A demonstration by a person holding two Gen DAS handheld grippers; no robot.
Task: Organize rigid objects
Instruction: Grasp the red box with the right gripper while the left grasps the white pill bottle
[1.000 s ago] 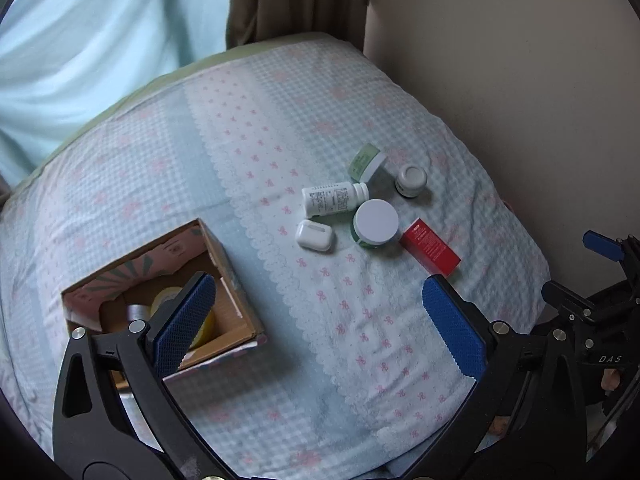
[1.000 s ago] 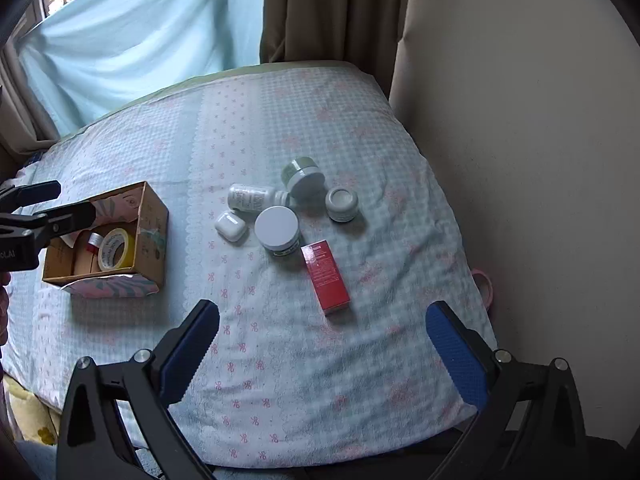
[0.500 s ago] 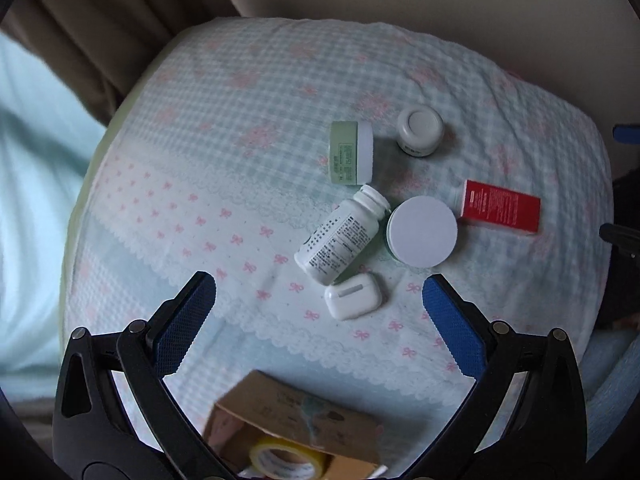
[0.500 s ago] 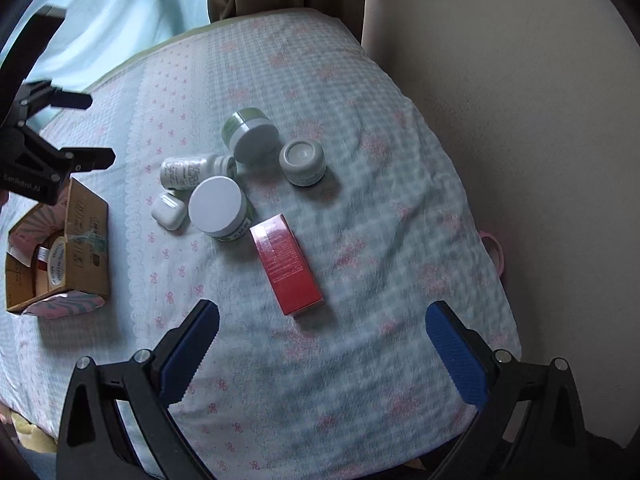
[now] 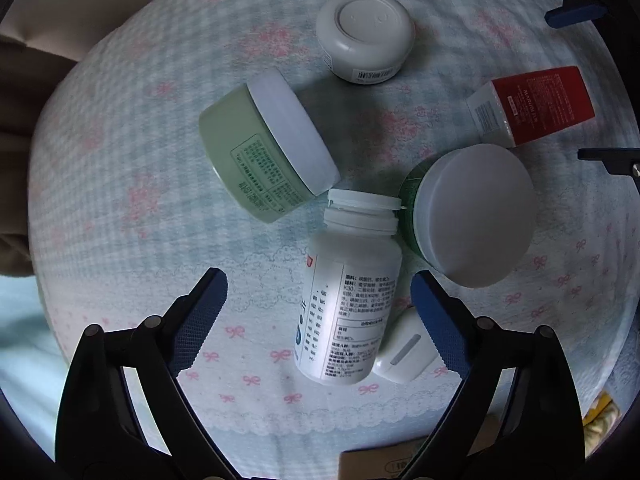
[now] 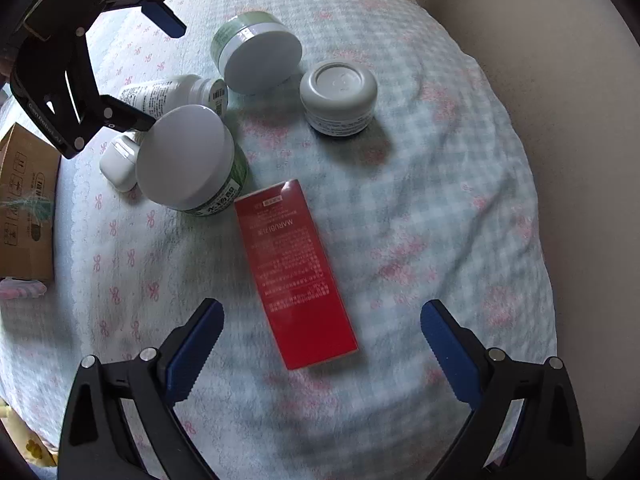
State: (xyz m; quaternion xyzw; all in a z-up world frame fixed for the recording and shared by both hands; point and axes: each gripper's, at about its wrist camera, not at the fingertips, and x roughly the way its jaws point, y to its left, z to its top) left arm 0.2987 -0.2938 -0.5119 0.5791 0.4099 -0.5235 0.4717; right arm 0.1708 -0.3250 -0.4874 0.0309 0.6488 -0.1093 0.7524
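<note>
A white pill bottle [image 5: 344,304] lies on the checked bedspread between the open jaws of my left gripper [image 5: 318,292]. Around it lie a pale green jar on its side [image 5: 260,152], a white-lidded green jar [image 5: 472,216], a small white jar [image 5: 366,34], a white earbud case [image 5: 404,354] and a red box [image 5: 536,106]. My right gripper [image 6: 322,320] is open over the red box [image 6: 292,272], whose near end lies between its jaws. The left gripper [image 6: 120,76] also shows in the right wrist view, over the bottle [image 6: 168,94].
A cardboard box [image 6: 24,208] stands at the left of the bed; its edge shows at the bottom of the left wrist view [image 5: 380,464]. A beige wall [image 6: 560,60] runs along the right. The bedspread [image 6: 420,220] slopes off toward the edges.
Both grippers have moved down and closer. The left one now straddles the pill bottle; the right one now straddles the red box. Both stay open.
</note>
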